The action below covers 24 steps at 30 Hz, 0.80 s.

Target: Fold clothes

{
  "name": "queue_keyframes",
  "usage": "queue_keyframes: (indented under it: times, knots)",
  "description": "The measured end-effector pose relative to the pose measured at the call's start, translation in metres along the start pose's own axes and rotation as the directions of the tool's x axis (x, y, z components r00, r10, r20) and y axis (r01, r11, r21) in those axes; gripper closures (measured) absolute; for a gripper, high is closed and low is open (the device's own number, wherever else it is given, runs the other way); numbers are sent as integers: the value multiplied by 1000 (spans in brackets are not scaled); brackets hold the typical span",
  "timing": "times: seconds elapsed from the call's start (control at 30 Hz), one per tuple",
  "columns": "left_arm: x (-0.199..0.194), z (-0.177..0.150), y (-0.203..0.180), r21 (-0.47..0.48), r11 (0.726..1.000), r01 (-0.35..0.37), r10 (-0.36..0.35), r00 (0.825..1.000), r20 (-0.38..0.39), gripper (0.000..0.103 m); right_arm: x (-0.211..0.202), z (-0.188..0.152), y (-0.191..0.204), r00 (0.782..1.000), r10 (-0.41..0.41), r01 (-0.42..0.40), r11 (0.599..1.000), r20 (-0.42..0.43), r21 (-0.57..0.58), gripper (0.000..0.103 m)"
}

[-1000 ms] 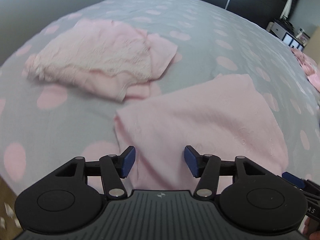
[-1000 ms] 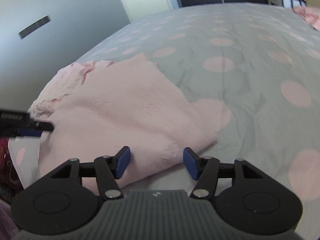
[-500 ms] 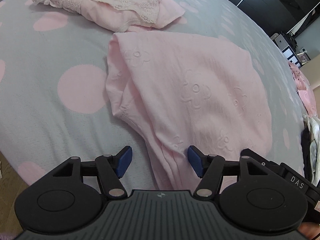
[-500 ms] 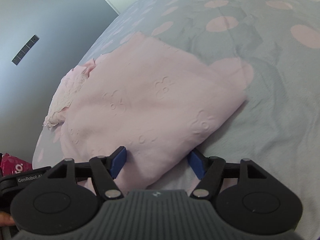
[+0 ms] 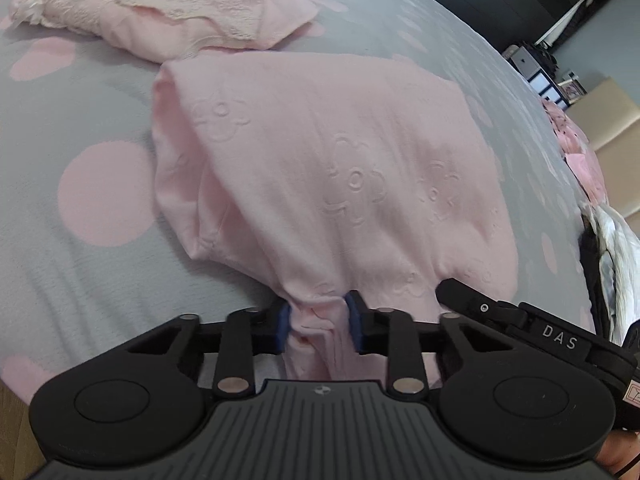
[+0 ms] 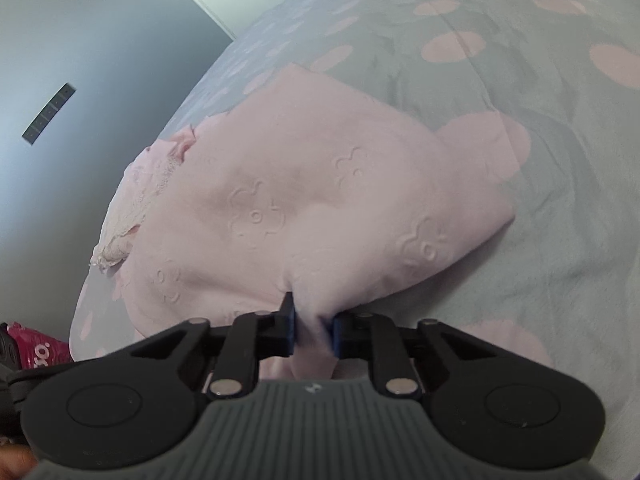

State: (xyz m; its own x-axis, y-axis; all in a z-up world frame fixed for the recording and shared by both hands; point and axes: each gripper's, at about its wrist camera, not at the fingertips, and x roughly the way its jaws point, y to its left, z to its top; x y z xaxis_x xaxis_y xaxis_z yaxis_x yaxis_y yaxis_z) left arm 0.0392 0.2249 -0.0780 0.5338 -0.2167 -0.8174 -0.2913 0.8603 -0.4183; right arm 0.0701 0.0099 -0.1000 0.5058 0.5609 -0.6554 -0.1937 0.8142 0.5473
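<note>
Grey pink-dotted bedspread (image 5: 80,264) beneath both tools' pinched pink garment (image 5: 340,168).

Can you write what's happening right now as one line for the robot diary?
step: grasp near edge | left gripper: shut on pink flower-embossed garment | right gripper: shut on same | lying on grey pink-dotted bedspread

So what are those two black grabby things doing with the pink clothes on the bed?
A person is folding clothes with a gripper in each hand. The left gripper and the right gripper have each pinched the near edge of the pink flower-embossed garment, which lies on the grey spotted bedspread. The cloth bunches up between the blue pads. Just beyond it lies a lace-trimmed pink garment, already folded.
</note>
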Motion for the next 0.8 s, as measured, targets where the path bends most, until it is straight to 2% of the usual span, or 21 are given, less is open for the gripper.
queue_keyframes:
  times: [0.13,0.33,0.47,0.67,0.8]
  knots:
    - [-4,-2,-18,1,1000,30,-30,999,-22,88,-21,12,-1,999,12,-12,1000,32,-3,91]
    - [-1,-22,-60,-12,996,87,-88,993,-74,89,-53,36,-25,999,4,-4,1000,-48,-3,91]
    - [0,-44,-91,-21,989,150,-151,984,-90,89,-83,41,-54,999,-26,27,999,-43,31,91]
    - [5,-74,-162,166,967,191,-176,979,-105,89,-130,43,-96,995,-99,99,994,-23,37,91]
    - [19,-92,-190,210,952,224,-192,968,-159,89,-153,38,-131,993,-117,118,989,-9,89,91]
